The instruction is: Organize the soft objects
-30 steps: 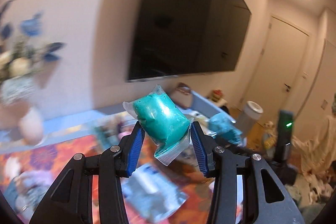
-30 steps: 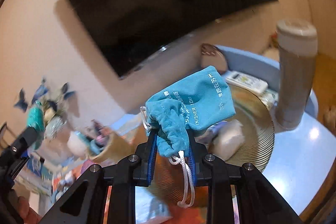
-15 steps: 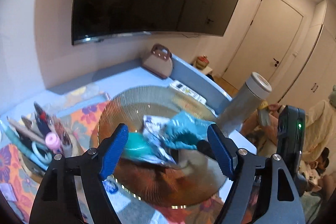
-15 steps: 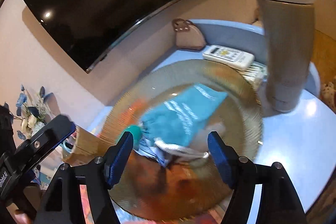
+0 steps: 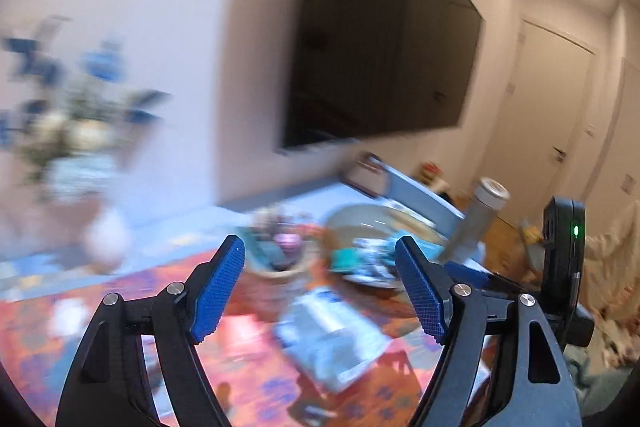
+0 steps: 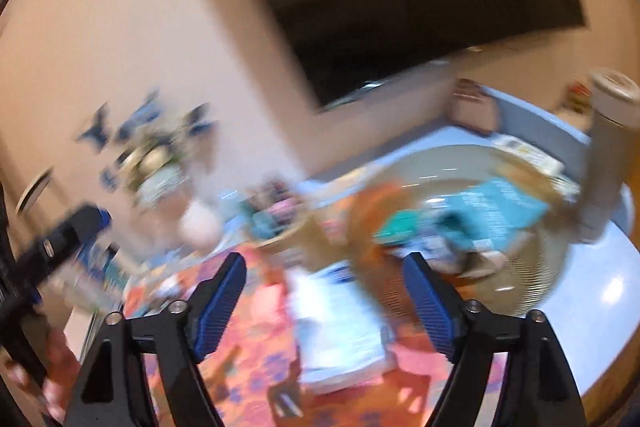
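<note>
Right wrist view: your right gripper (image 6: pixel 324 303) stands wide, having just opened, nothing between its pads; the pouch (image 6: pixel 500 203) lies on the plate (image 6: pixel 532 291). Your left gripper (image 5: pixel 320 287) also stands wide and empty.

One round ribbed amber plate (image 6: pixel 532 291) – two teal soft items on it; one grey cylindrical bottle (image 6: pixel 608 151).

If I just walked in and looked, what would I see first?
Probably the huge black TV on the wall, then the two open claws, left claw and right claw, with nothing between their blue pads. Behind them a big round plate holds a teal pouch and other soft bits, beside a tall beige bottle, all on a bright orange flowery cloth.
</note>
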Demonstrator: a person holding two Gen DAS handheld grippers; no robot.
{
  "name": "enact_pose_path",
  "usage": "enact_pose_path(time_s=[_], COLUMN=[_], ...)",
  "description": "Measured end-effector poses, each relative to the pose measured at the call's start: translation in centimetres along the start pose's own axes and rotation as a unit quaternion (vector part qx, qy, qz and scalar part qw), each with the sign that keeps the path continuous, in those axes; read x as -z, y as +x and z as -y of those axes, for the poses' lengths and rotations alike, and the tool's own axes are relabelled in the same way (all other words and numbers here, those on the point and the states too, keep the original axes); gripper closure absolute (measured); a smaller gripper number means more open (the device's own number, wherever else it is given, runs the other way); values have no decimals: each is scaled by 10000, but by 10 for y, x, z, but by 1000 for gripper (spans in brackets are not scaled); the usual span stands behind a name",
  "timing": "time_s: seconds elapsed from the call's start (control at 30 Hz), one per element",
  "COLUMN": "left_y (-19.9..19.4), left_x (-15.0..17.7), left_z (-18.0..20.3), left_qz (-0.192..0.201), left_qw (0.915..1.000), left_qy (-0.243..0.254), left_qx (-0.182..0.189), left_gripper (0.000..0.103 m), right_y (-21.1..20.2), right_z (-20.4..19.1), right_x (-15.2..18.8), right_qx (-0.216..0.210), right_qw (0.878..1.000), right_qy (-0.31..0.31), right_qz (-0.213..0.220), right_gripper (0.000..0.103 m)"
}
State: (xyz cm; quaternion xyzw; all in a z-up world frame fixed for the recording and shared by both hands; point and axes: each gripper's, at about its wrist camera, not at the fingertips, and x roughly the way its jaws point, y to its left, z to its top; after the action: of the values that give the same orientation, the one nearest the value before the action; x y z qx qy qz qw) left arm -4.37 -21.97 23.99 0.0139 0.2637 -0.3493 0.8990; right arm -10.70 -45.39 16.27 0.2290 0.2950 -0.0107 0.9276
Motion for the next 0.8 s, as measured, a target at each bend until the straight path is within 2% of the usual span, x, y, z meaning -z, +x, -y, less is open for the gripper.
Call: enact_pose_path(time_s=[0.1,0.17,0.27,0.3,0.43,0.5,0.6,0.63,0.7,0.77,0.8], left_y=[-58,-96,-134,-140,-154,-169,-214,-236,-267,-283,-285], left_x=[3,10,30,39,74,80,74,66,57,55,57], left_z=[-38,-66,-105,-118,-169,-186,-189,-189,-187,-191,-193], left_qz=[212,296,355,330,8,-138,48,178,312,432,473], left_qw=[9961,9886,9764,9727,9580,9502,9364,9315,9205,9080,9048], left_qy=[-194,-378,-645,-763,-1180,-1138,-738,-616,-554,-616,-665], left_qx=[-831,-1428,-2032,-2167,-2614,-2899,-3429,-3580,-3854,-4121,-4179], left_gripper=[27,26,15,15,15,16,15,15,15,14,12], right_y=[19,36,73,90,143,168,189,190,191,195,196], right_z=[-53,-83,-119,-131,-145,-148,-149,-150,-153,-155,-155], right_x=[20,38,69,84,126,142,159,162,164,163,163], right_qx=[-275,-341,-406,-347,87,224,445,532,653,655,664], right_qw=[9978,9947,9869,9827,9695,9657,9603,9604,9586,9579,9570], right_qy=[-533,-822,-1141,-1309,-1715,-1757,-1855,-1918,-2076,-2114,-2159], right_qz=[-266,-512,-1065,-1266,-1746,-1897,-2034,-1948,-1835,-1826,-1821], right_gripper=[21,21,21,21,21,21,21,21,21,18,16])
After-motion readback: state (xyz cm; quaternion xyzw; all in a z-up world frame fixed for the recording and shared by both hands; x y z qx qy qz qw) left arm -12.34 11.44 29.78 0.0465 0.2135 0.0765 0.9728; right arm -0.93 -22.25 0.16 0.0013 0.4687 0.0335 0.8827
